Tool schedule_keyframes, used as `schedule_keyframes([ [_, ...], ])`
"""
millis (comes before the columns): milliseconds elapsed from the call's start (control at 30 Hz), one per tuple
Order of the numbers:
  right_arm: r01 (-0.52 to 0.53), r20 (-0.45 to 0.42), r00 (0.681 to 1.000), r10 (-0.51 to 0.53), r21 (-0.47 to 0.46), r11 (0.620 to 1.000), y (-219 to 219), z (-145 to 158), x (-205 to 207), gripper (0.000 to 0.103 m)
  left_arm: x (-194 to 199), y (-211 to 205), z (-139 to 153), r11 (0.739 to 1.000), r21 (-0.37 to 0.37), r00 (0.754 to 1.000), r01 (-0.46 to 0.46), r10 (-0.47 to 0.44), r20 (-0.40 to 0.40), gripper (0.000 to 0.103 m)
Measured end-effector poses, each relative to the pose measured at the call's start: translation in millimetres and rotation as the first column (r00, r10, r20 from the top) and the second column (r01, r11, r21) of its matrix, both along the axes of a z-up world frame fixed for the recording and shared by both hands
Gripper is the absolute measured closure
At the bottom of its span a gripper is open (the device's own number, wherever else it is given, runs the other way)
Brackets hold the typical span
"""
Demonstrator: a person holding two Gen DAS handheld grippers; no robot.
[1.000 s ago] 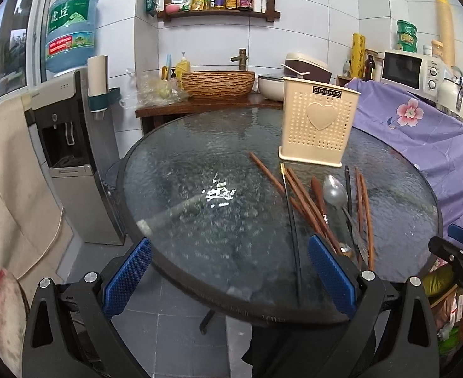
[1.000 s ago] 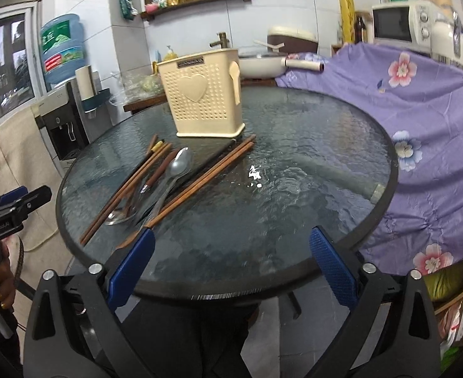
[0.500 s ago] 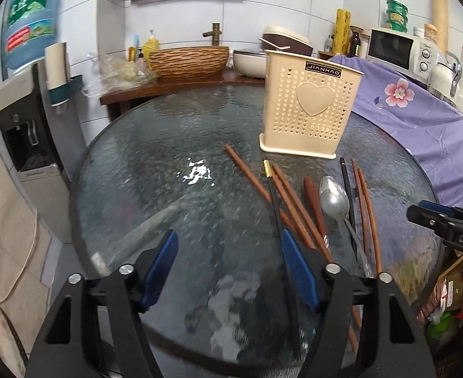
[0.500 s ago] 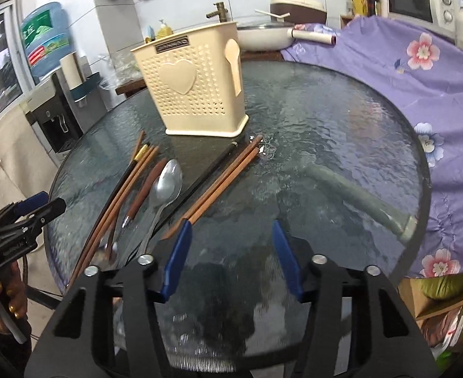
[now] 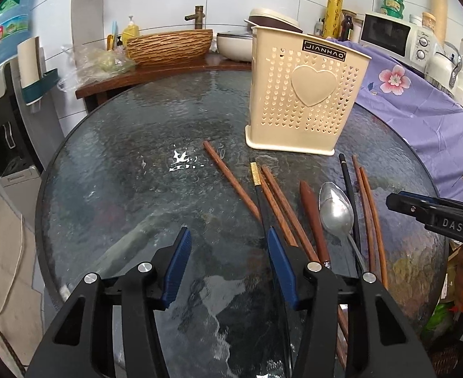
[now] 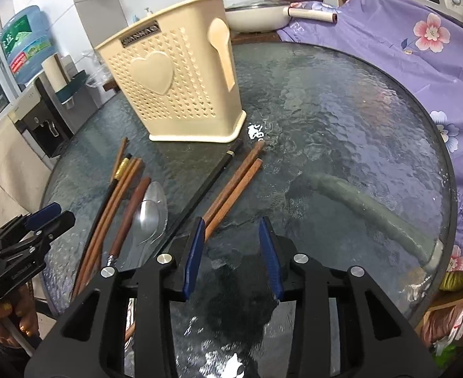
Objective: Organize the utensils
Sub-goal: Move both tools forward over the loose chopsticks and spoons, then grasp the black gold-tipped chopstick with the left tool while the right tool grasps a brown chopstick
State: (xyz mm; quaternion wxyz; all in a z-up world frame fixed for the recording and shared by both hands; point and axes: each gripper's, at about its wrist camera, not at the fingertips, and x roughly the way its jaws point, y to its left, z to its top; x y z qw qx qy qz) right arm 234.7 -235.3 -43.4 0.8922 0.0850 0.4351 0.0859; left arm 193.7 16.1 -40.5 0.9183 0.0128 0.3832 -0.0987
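Note:
A cream perforated utensil holder [image 5: 303,94] stands upright on the round glass table [image 5: 130,163]; it also shows in the right wrist view [image 6: 174,88]. In front of it lie several brown chopsticks [image 5: 281,198], a black chopstick with a gold band [image 5: 259,189], a metal spoon [image 5: 335,211] and a brown-handled utensil [image 5: 313,217]. My left gripper [image 5: 228,264] is open and empty, low over the table, its right finger just above the black chopstick. My right gripper [image 6: 233,252] is open and empty, its left finger beside a brown chopstick pair [image 6: 234,189]. The spoon [image 6: 151,214] lies to its left.
A purple flowered cloth [image 6: 404,47] covers furniture beyond the table's right side. A wooden counter with a woven basin [image 5: 168,44] and a pan [image 6: 256,15] stands behind. A water dispenser [image 5: 1,119] stands at left. A microwave [image 5: 395,37] sits at back right.
Both grippers have moved forward and down over the table toward the utensils. Both jaw gaps have narrowed but remain open.

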Motion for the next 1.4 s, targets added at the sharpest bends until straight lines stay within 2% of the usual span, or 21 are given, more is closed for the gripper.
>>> schedule_keyframes([
  [333, 0.012, -0.033, 0.999, -0.013, -0.044, 0.999, 9.5, -10.0, 23.5, 0.074, 16.4, 1.4, -3.4, 1.000, -0.003, 1.000, 0.002, -0.002, -0.017, 0.053],
  [500, -0.001, -0.037, 0.999, -0.002, -0.076, 0.997, 13.3, -10.9, 32.0, 0.082, 21.0, 3.0, -2.9, 1.000, 0.001, 1.000, 0.004, -0.004, -0.017, 0.053],
  [667, 0.008, -0.058, 0.998, -0.011, -0.043, 0.999, 4.8, -13.7, 39.9, 0.085, 25.4, 4.9, -5.5, 1.000, -0.002, 1.000, 0.004, -0.004, -0.026, 0.053],
  [967, 0.010, -0.071, 0.997, -0.016, -0.081, 0.997, 8.7, -11.1, 60.1, 0.085, 37.4, -12.4, -2.3, 0.999, 0.029, 0.999, 0.043, -0.042, -0.020, 0.055],
  [1033, 0.007, -0.070, 0.997, -0.014, -0.095, 0.995, 9.6, -10.2, 64.1, 0.085, 40.5, -16.9, -3.3, 0.998, 0.039, 0.999, 0.048, -0.047, -0.025, 0.061],
  [1133, 0.002, -0.070, 0.997, -0.009, -0.093, 0.996, 11.5, -9.2, 68.6, 0.085, 48.7, -23.0, -4.9, 0.996, 0.058, 0.997, 0.068, -0.066, -0.040, 0.066],
  [1400, -0.007, -0.067, 0.998, 0.000, -0.108, 0.994, 13.2, -9.8, 79.2, 0.087, 72.1, -34.9, -5.8, 0.992, 0.077, 0.994, 0.098, -0.093, -0.065, 0.066],
])
